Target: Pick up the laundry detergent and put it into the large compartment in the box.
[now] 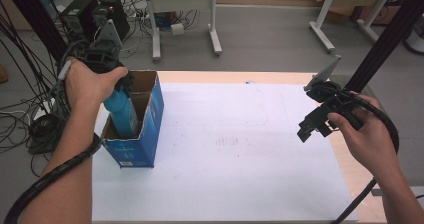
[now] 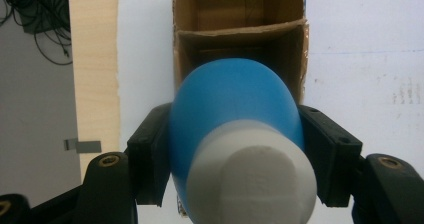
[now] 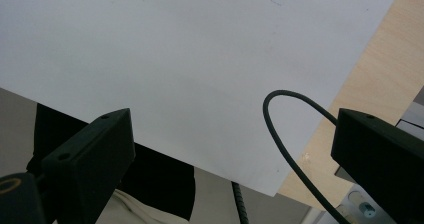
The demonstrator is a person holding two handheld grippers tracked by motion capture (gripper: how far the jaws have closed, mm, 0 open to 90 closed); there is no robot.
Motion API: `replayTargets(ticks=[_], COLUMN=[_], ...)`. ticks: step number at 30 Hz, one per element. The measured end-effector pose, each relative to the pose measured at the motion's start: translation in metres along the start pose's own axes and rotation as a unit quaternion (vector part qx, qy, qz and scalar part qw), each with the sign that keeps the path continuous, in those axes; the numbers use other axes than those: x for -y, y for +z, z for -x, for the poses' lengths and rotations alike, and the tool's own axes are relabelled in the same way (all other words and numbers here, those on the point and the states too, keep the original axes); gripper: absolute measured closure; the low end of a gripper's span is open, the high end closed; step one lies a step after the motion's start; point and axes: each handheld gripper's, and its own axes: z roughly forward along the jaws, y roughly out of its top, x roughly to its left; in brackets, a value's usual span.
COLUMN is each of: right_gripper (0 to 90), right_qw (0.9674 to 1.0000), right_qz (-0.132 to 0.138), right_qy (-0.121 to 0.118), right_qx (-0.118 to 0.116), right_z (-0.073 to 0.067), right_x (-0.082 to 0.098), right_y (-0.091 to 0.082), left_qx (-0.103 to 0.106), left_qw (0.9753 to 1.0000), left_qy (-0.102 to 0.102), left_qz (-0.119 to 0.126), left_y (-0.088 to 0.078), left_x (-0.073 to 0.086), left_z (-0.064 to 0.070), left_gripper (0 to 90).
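A blue bottle point(image 1: 121, 115) with a white cap stands partly inside an open blue cardboard box point(image 1: 145, 134) at the table's left. My left gripper point(image 1: 123, 85) is shut on the bottle's upper part, above the box. In the left gripper view both black jaws press the sides of the bottle point(image 2: 230, 99), white cap toward the camera, with the box's brown opening point(image 2: 240, 29) just beyond. My right gripper point(image 1: 314, 130) hangs over the table's right side, open, with nothing between its jaws. In its own view the right gripper point(image 3: 235, 134) looks down on white sheet.
A large white sheet point(image 1: 225, 149) covers most of the wooden table point(image 1: 225, 76). A black cable point(image 3: 285, 134) loops past the right gripper. Behind the table stand a desk point(image 1: 185, 14) and computer towers point(image 1: 82, 16) with loose cables on the floor.
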Motion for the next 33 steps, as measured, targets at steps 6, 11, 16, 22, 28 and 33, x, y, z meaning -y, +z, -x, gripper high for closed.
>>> replayTargets(ticks=[6,11,16,22,28,33], right_gripper=[3.7,3.6,3.6,3.6,3.6,3.6], right_qw=[1.0,1.0,1.0,1.0,0.9999,0.9999], right_qz=[-0.003,-0.005,-0.004,-0.006,-0.008,-0.009], right_qy=[0.0,0.001,0.002,0.002,0.005,0.005], right_qx=[0.0,-0.001,-0.001,-0.002,-0.005,-0.006], right_z=[0.001,0.002,0.002,0.004,0.007,0.008], right_x=[0.001,0.001,0.001,0.001,0.001,0.0], right_y=[0.003,0.005,0.006,0.008,0.011,0.013], left_qx=[0.001,0.0,0.002,0.006,0.002,0.003], left_qw=[1.0,1.0,1.0,0.9999,0.9999,0.9998], left_qy=[0.002,0.002,0.006,0.007,0.008,0.009], left_qz=[-0.001,-0.002,-0.006,-0.012,-0.013,-0.015], left_y=[0.015,0.025,0.038,0.048,0.055,0.061], left_x=[0.005,0.007,0.008,0.007,0.007,0.007], left_z=[0.0,0.0,0.002,0.003,0.005,0.006], left_gripper=[37.5,37.5,37.5,37.5,37.5,37.5])
